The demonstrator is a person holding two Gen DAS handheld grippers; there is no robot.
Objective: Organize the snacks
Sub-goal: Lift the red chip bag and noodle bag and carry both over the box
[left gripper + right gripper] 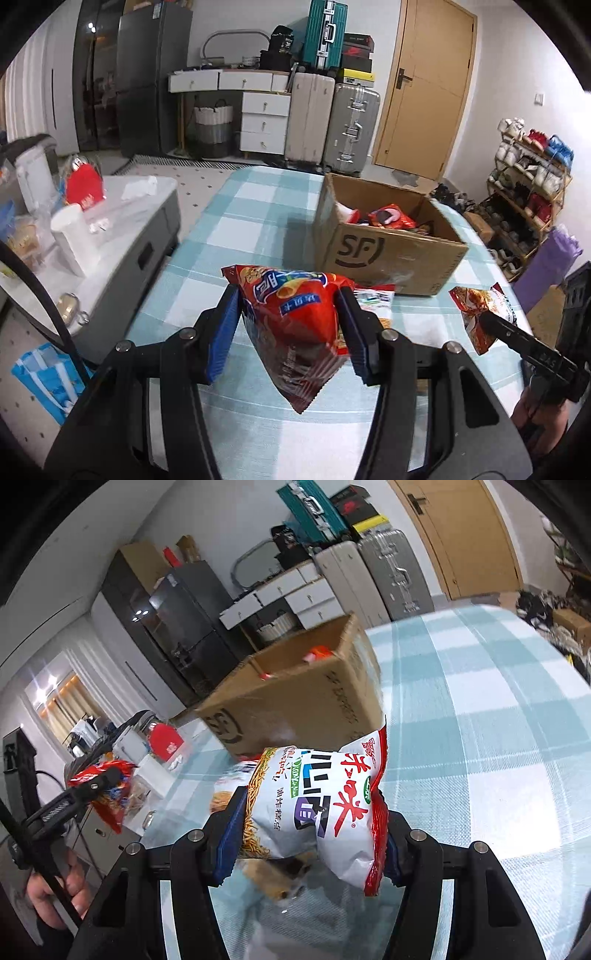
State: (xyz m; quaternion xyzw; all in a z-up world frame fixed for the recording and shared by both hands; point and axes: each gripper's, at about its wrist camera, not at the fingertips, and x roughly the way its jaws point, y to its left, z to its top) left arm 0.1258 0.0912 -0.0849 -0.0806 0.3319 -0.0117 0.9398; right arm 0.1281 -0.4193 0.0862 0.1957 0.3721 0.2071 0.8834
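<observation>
- Nearest in the left wrist view: left gripper point(288, 325) closed on a red chip bag point(295, 325), blue pads pinching its puffed middle, bottom corner hanging free above the checked tablecloth point(236, 236), short of the cardboard box point(391, 254).
- Nearest in the right wrist view: right gripper point(310, 830) clamped on a white noodle snack bag point(317, 801), crumpled between the pads, lifted off the cloth just in front of the box.
- Probably light, soft, air-filled and slick-filmed; contents brittle, so best held with a gentle squeeze across the belly or along a crimped seam, never crushed.
- Just before the box, flat on the cloth: another white packet point(373, 301), partly hidden behind the red bag.
- Farther: box open-topped, already holding red packets point(391, 218).
- Beyond the box: suitcases point(332, 122) and a wooden door point(424, 81).
</observation>
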